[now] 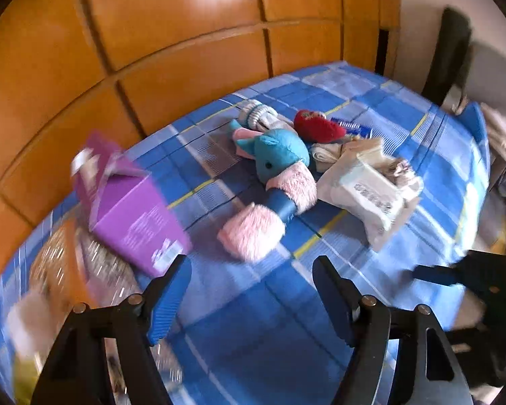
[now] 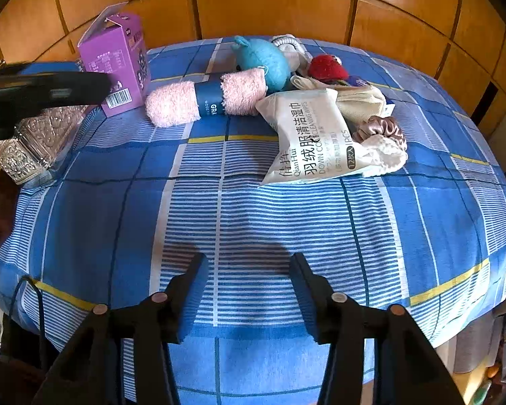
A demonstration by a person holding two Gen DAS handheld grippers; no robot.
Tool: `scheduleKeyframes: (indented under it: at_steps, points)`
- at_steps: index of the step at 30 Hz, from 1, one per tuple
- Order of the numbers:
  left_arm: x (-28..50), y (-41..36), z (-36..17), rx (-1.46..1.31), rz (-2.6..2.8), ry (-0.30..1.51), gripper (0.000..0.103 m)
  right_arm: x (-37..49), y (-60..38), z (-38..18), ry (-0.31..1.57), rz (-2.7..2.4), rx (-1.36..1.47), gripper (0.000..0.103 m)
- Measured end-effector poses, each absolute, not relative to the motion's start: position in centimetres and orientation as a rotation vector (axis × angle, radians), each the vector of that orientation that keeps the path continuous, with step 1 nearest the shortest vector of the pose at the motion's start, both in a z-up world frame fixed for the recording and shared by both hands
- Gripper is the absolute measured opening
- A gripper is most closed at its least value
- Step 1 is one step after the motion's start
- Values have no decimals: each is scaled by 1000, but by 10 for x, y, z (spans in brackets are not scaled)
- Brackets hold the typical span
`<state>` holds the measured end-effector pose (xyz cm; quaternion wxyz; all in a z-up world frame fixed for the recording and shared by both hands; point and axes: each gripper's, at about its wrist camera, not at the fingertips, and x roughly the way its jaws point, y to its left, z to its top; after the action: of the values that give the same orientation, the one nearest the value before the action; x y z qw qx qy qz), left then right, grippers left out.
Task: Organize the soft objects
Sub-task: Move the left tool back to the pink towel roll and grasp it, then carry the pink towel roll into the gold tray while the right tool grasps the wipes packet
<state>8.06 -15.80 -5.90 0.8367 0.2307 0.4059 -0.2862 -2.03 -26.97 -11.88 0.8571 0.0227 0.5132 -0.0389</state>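
Soft things lie in a heap on a blue checked cloth (image 2: pixel 253 209): a rolled pink towel with a blue band (image 2: pixel 205 98) (image 1: pixel 270 209), a blue plush toy (image 2: pixel 263 62) (image 1: pixel 276 155), a red plush (image 2: pixel 327 67) (image 1: pixel 317 126), a grey sock roll (image 1: pixel 256 114), a cream cloth (image 2: pixel 361 98), a pink scrunchie (image 2: pixel 384 130) and a white fluffy one (image 2: pixel 388 155). My left gripper (image 1: pixel 253 263) is open and empty, just short of the towel. My right gripper (image 2: pixel 249 260) is open and empty over bare cloth, well short of the heap.
A white wet-wipes pack (image 2: pixel 307 135) (image 1: pixel 367 195) leans on the heap. A purple carton (image 2: pixel 118 64) (image 1: pixel 135 209) stands at the left beside a clear embossed bottle (image 2: pixel 40 141). Wooden panels (image 2: pixel 270 3) stand behind. The left gripper shows as a dark bar in the right wrist view (image 2: pixel 40 94).
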Motion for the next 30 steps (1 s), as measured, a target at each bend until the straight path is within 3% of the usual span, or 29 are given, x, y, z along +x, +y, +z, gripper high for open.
scheduleKeyframes:
  at_steps: [11, 16, 18, 30]
  points:
    - [132, -223, -116, 685, -598, 918, 75, -23, -264, -124, 1060, -30, 66, 80]
    - [134, -233, -132, 706, -603, 931, 46, -22, -262, -123, 1053, -24, 65, 82]
    - [131, -232, -131, 707, -604, 919, 40, -23, -261, -123, 1051, -24, 70, 82]
    - [119, -209, -71, 503, -735, 971, 39, -10, -264, -128, 1048, -32, 65, 82]
